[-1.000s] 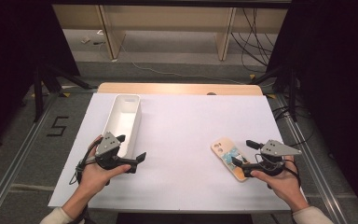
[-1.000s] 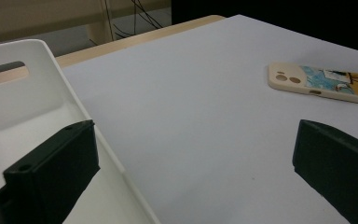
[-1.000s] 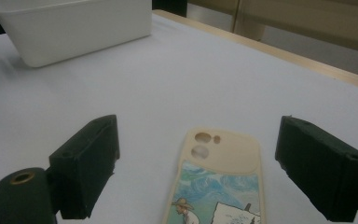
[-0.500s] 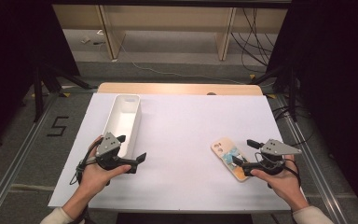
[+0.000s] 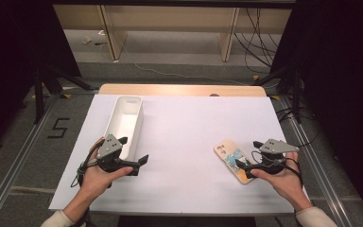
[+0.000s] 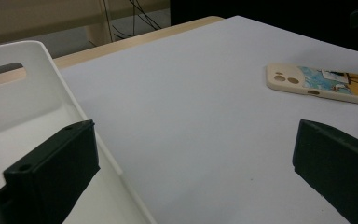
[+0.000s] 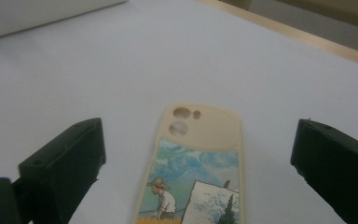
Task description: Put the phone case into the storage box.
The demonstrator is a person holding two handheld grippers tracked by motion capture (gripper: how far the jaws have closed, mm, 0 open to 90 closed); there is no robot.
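A cream phone case (image 5: 231, 158) with a painted picture lies flat on the white table (image 5: 189, 127) at the right. My right gripper (image 5: 247, 154) rests at its near end. Its jaws have just been opening, and they stand wide on either side of the phone case (image 7: 200, 154) without touching it. In its own view the right gripper (image 7: 196, 172) is open. My left gripper (image 5: 133, 149) is open too, at the near end of a long white bin (image 5: 125, 123). One jaw of the left gripper (image 6: 191, 172) hangs over the bin (image 6: 23, 107), and the phone case (image 6: 321, 84) lies farther off.
The white bin (image 7: 37, 11) holds nothing that I can see. A wooden strip (image 5: 182, 90) runs along the table's far edge, with shelving legs and cables on the floor behind. Metal rails (image 5: 312, 142) flank the table.
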